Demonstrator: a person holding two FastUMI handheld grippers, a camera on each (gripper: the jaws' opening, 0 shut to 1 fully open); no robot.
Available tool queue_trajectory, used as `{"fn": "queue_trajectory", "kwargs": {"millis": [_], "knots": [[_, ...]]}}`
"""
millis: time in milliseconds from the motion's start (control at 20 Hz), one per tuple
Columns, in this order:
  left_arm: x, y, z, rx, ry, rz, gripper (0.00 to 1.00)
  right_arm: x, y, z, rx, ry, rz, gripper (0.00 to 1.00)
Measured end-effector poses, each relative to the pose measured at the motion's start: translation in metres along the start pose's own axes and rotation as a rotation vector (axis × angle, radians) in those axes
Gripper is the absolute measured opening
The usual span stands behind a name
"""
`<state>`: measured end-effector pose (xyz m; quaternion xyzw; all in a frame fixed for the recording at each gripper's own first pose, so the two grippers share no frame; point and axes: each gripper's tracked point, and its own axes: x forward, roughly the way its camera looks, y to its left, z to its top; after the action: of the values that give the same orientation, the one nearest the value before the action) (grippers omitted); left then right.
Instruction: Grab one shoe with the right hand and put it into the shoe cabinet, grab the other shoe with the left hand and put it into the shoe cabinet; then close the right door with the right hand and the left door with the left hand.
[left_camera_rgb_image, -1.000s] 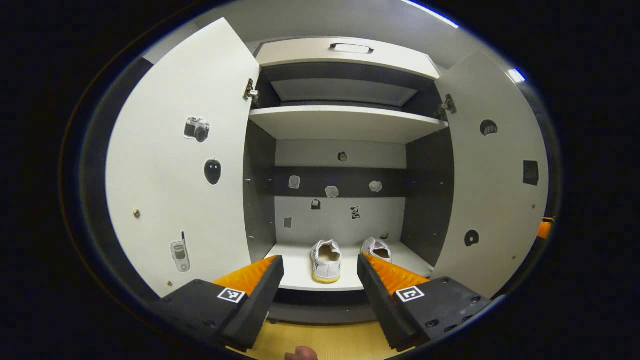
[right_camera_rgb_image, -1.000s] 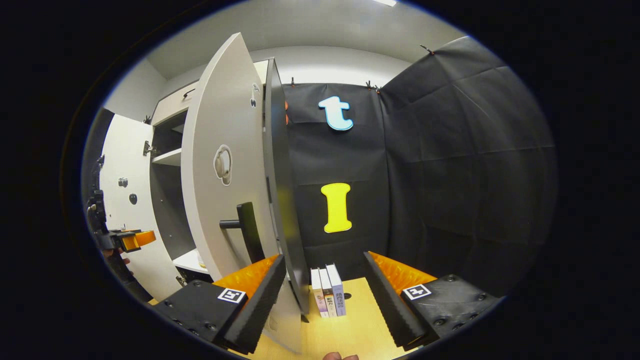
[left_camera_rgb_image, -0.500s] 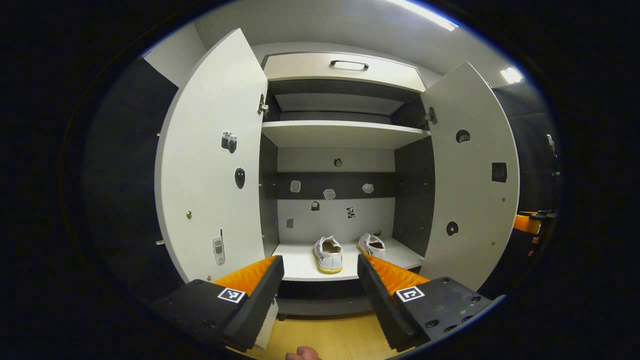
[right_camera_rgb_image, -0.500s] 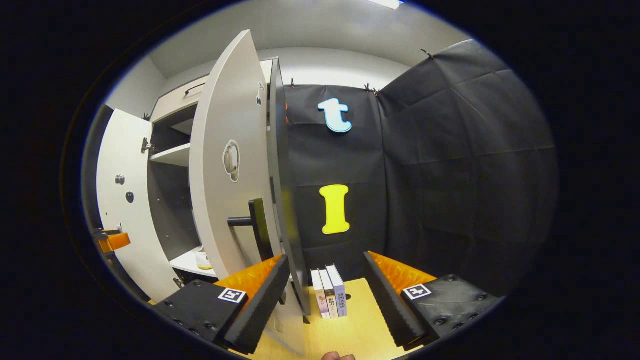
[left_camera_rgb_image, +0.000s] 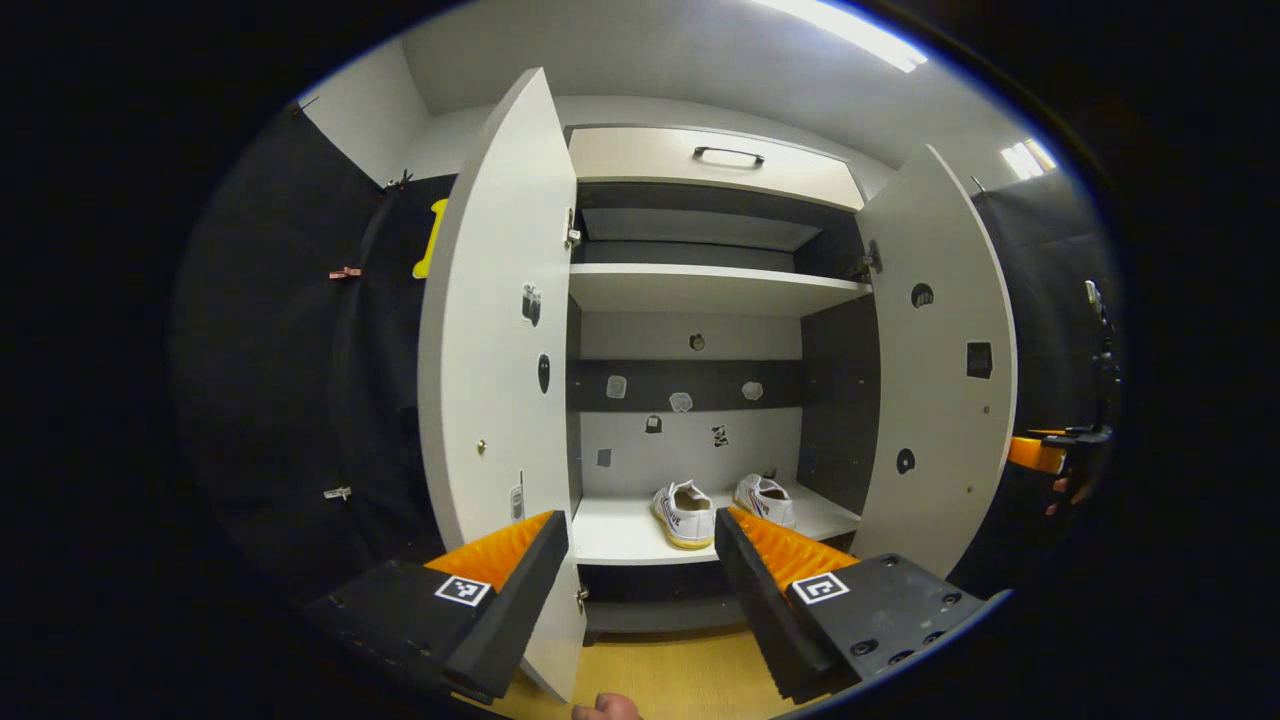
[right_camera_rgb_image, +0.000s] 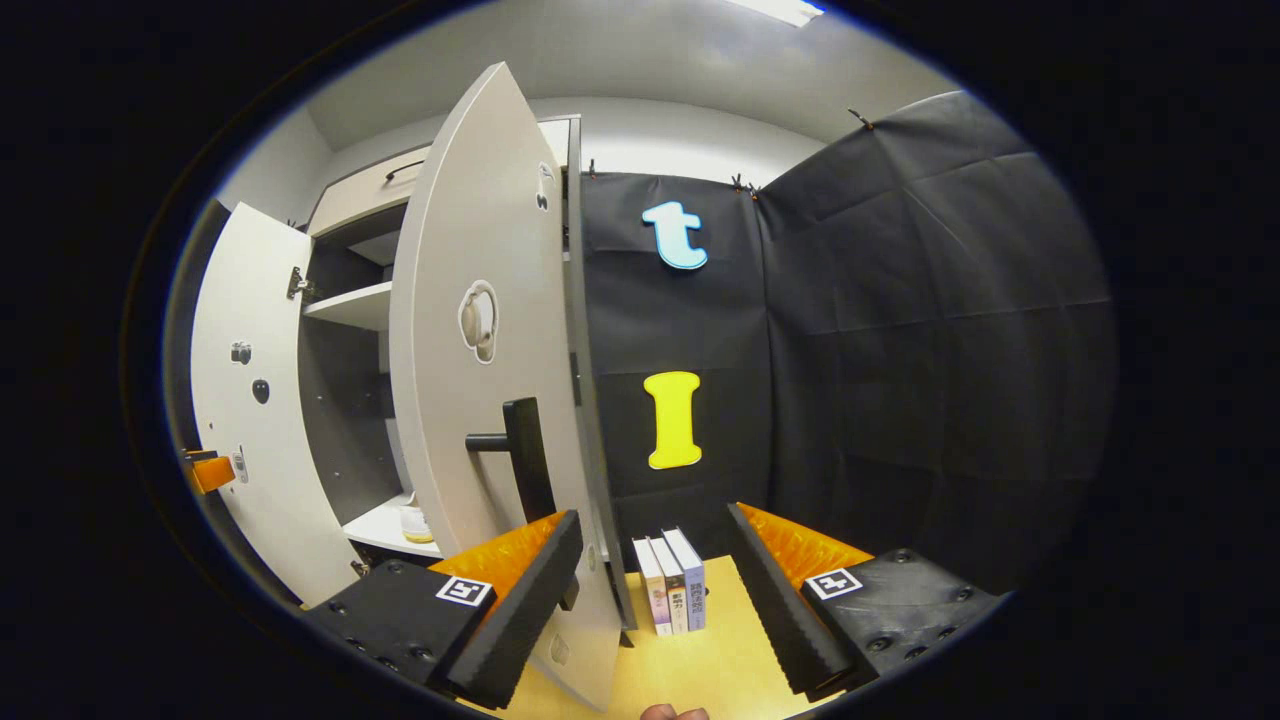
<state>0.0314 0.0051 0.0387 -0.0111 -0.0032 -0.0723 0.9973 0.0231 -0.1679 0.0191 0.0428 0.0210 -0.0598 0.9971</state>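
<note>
Standing wide open in the left gripper view, the shoe cabinet (left_camera_rgb_image: 700, 290) shows two white shoes (left_camera_rgb_image: 685, 512) side by side on its bottom shelf, one shoe (left_camera_rgb_image: 766, 498) nearer the cabinet's right door (left_camera_rgb_image: 940, 370). The left door (left_camera_rgb_image: 495, 360) hangs open, edge toward us. The left gripper (left_camera_rgb_image: 640, 555) is in front of the cabinet, fingers spread wide, gripping nothing. Beyond the right door's edge the other gripper peeks in. In the right gripper view, the right gripper (right_camera_rgb_image: 655, 560) sits close to the outer face of the cabinet's right door (right_camera_rgb_image: 480, 400), just below its dark handle (right_camera_rgb_image: 520, 450), fingers parted wide and empty. Three books (right_camera_rgb_image: 672, 592) stand on the wooden floor beside the cabinet.
</note>
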Motion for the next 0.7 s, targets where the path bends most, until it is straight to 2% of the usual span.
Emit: {"fn": "queue_trajectory", "kwargs": {"millis": [300,450,700], "knots": [[-0.017,0.034,0.001,-0.02,-0.013,0.04,0.93,0.009,0.077,-0.014,0.006,0.024,0.128,0.98],[-0.027,0.052,0.006,-0.032,-0.027,0.064,0.93,0.021,0.126,-0.019,0.011,0.053,0.23,0.98],[-0.042,0.088,0.01,-0.044,-0.039,0.132,0.93,0.003,0.172,-0.021,-0.007,0.043,0.308,0.98]]}}
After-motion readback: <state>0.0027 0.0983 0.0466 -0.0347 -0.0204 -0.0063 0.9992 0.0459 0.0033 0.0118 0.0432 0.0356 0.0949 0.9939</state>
